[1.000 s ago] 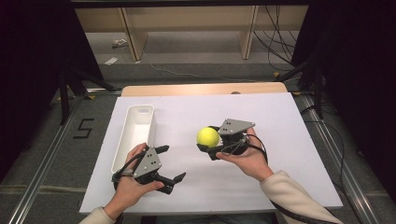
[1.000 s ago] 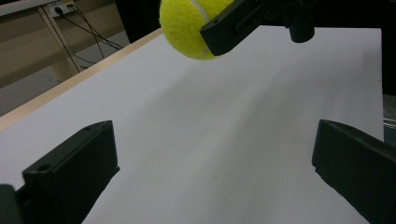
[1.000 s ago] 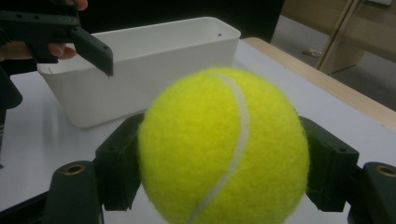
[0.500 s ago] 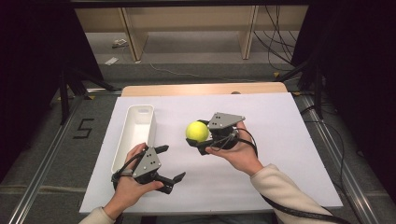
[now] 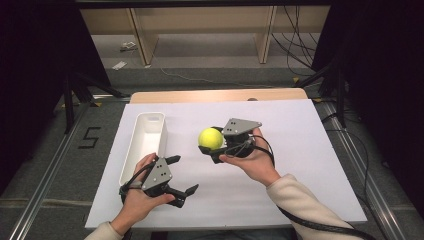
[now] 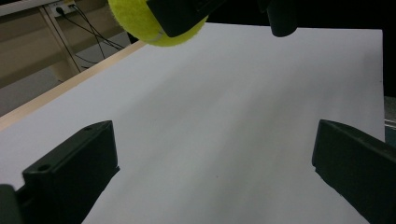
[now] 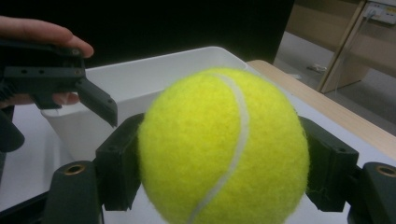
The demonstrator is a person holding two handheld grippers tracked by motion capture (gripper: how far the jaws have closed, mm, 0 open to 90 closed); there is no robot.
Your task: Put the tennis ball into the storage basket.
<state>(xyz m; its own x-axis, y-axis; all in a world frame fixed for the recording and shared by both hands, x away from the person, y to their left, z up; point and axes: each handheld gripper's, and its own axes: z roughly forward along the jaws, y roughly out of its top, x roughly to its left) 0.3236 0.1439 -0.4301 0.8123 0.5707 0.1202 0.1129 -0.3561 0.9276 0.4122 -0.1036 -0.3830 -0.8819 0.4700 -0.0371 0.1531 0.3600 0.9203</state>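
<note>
A yellow tennis ball [image 5: 210, 138] is held above the white table, with my right gripper [image 5: 212, 141] shut on it. Up close in the right gripper view the tennis ball [image 7: 224, 147] sits squeezed between the two black jaws. A long white tray [image 5: 145, 145] lies on the table's left part, left of the ball; the tray [image 7: 140, 79] stands just beyond the ball in the right gripper view. My left gripper [image 5: 181, 175] rests open near the front left edge, beside the tray's near end, with nothing between its jaws. In the left gripper view the ball [image 6: 154, 21] hangs at the top.
White sheet [image 5: 300, 150] covers the table, with a wooden strip [image 5: 215, 96] along its far edge. Shelving legs and cables stand on the floor beyond. Metal rails run along both sides of the table.
My right gripper has carried the tennis ball leftwards, toward the tray. The left gripper has stayed where it was.
</note>
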